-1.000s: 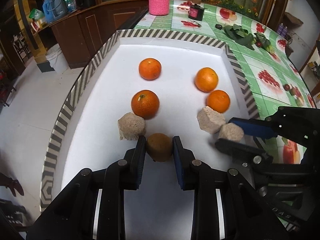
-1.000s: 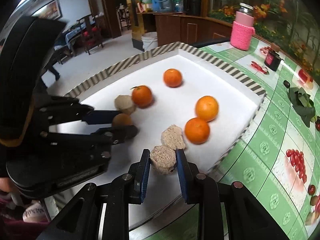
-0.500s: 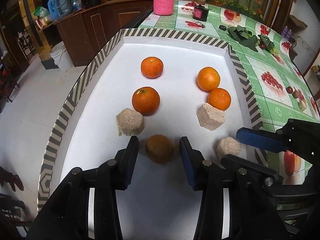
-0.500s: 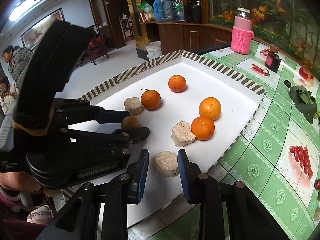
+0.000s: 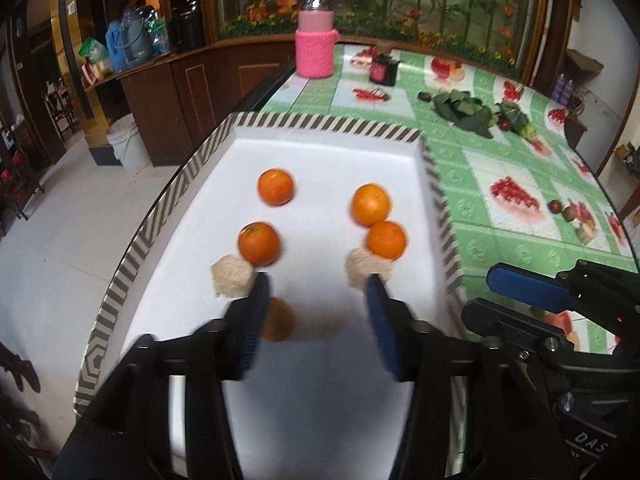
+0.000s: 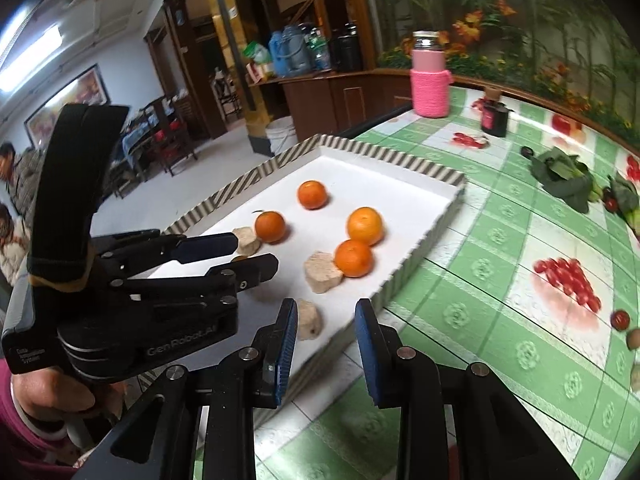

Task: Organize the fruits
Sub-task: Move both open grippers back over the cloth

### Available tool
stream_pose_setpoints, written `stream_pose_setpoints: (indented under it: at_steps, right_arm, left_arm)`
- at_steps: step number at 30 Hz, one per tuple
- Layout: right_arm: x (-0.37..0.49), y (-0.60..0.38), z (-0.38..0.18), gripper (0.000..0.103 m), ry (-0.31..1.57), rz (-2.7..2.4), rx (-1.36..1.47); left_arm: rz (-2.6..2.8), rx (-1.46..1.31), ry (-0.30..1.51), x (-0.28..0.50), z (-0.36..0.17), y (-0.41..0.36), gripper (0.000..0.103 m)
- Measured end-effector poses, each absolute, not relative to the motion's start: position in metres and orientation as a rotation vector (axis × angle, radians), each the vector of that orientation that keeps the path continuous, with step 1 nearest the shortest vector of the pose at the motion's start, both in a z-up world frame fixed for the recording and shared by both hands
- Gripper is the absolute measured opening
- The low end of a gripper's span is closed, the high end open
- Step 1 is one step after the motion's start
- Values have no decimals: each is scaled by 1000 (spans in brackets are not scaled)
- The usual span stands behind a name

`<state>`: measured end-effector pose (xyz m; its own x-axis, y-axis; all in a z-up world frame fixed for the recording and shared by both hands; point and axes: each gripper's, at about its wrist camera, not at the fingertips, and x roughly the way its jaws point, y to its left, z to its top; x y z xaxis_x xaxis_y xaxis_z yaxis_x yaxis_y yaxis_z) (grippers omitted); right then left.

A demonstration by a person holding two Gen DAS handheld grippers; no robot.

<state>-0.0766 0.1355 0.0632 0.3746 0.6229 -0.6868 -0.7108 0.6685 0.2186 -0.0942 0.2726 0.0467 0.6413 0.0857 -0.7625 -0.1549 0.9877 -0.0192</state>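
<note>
Near the tray's [image 5: 168,196] front edge we see the kiwi [image 5: 278,320] lying free beside the left gripper's [image 5: 316,312] just-opened jaws; right gripper [image 6: 326,340] gapes empty.

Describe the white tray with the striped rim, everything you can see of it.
The tray is rectangular and shallow, with a plain white floor, low walls and a rim striped grey and cream. It lies flat on the green fruit-print tablecloth at the table's edge. On it lie four oranges, three beige lumps and one brown fruit.
</note>
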Motion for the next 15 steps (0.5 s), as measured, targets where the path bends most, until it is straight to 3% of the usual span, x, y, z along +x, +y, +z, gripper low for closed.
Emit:
stream_pose_setpoints:
  at_steps: [1, 15]
  right_arm:
    - [-76, 131, 64, 28, 820, 850, -111]
    - [-66, 52, 62, 29, 812, 692, -30]
  left_arm:
    - [129, -89, 849, -95, 49, 269, 66]
    - [24, -31, 828, -87, 59, 202, 67]
